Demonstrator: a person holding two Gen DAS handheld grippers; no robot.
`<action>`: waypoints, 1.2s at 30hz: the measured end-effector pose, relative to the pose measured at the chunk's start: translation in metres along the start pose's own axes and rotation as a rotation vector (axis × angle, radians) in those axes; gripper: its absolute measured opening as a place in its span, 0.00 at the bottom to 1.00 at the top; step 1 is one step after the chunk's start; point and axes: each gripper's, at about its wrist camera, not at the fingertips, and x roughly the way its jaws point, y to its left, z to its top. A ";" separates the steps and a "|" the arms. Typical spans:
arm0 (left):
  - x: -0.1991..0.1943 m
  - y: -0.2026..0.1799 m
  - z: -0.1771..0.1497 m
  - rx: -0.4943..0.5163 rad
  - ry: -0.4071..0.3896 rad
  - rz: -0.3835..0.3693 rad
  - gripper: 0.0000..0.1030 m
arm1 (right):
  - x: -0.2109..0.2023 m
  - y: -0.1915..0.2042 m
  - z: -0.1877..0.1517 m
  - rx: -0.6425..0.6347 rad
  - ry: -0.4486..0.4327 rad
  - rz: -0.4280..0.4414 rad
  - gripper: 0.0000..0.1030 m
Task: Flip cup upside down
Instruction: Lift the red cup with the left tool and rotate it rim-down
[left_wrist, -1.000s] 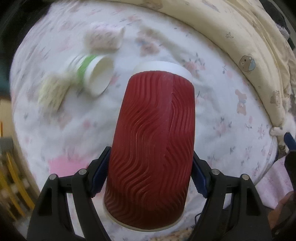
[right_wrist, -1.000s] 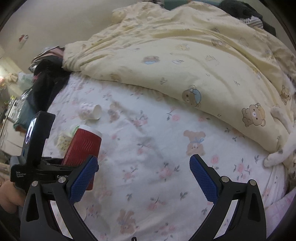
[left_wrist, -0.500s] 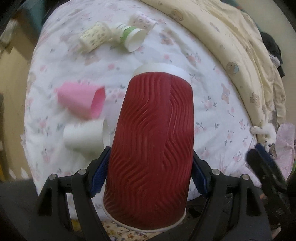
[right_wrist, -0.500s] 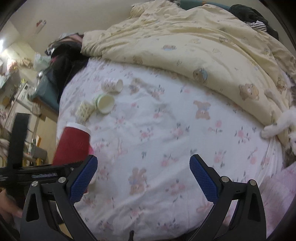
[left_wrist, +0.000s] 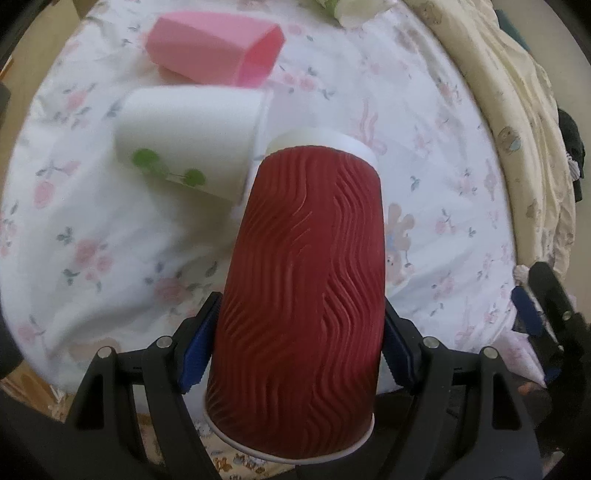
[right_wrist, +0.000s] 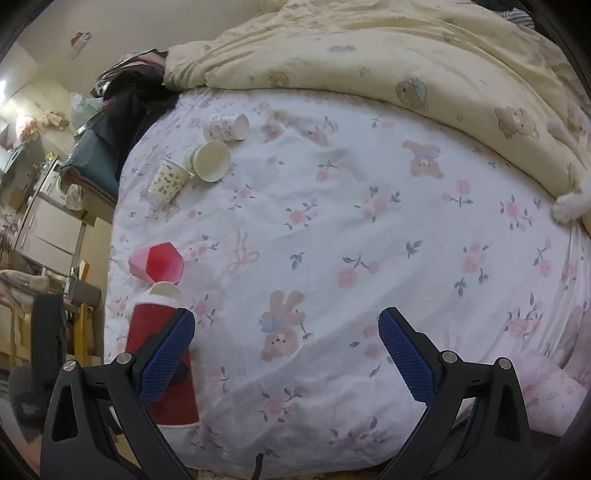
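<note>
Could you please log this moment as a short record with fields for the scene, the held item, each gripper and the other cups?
surface: floral bed sheet, yellow bear quilt behind it
held item: red ribbed cup, wide rim toward the camera, base pointing away
left gripper: shut on the red ribbed cup
right gripper: open, holds nothing
nearby cups: pink cup and white cup, both on their sides
far cups: three paper cups lying together
</note>
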 end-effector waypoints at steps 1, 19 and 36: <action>0.006 -0.001 0.001 -0.005 -0.005 0.006 0.74 | 0.001 -0.001 0.000 0.004 0.000 -0.012 0.99; 0.035 -0.007 0.024 0.011 -0.004 0.064 0.83 | 0.023 0.009 -0.001 -0.028 0.054 -0.022 0.99; -0.012 -0.034 0.000 0.131 -0.057 0.082 0.91 | 0.018 0.014 0.000 -0.034 0.039 -0.011 0.99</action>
